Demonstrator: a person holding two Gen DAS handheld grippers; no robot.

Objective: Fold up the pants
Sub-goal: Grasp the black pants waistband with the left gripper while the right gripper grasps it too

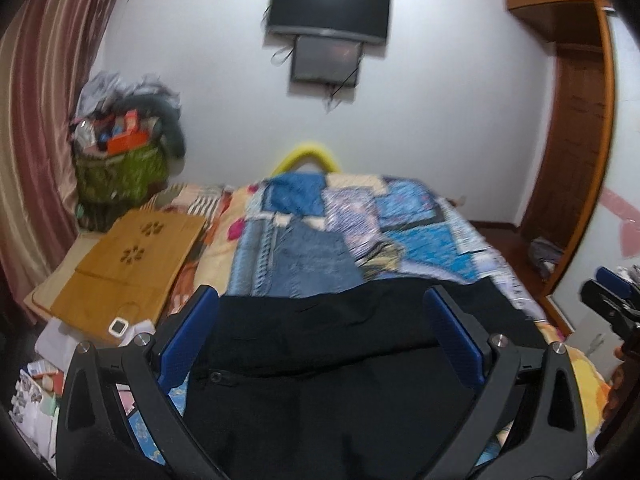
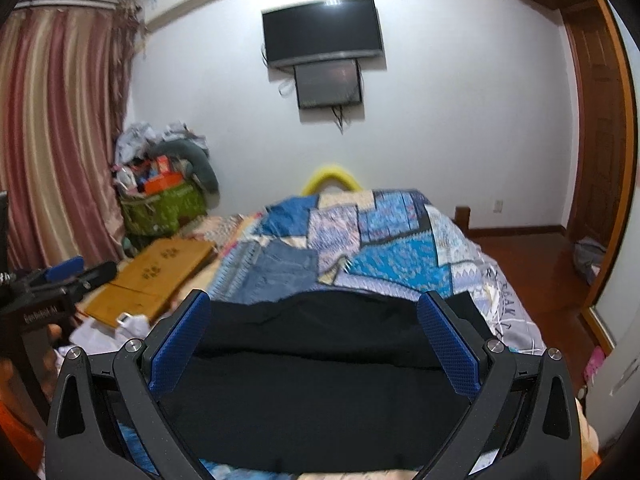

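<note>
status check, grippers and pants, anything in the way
Left gripper open, right gripper open, both over the black pants. Pants lying on the patchwork quilt, not gripped. Folded jeans just beyond them.

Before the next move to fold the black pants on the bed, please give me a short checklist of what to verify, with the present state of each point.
1. Left tool open and ready to grip: ok, fingers spread wide.
2. Right tool open: ok, also spread wide.
3. Black pants lying on the bed quilt: ok, cloth spreads under both tools.
4. Pants lying flat without wrinkles: not ok, a ridge runs across the cloth in both views.
5. Any tool already touching the cloth: cannot tell, the pictures are blurred.
6. Folding room on the bed: not ok, folded jeans lie on the quilt just past the pants.
</note>
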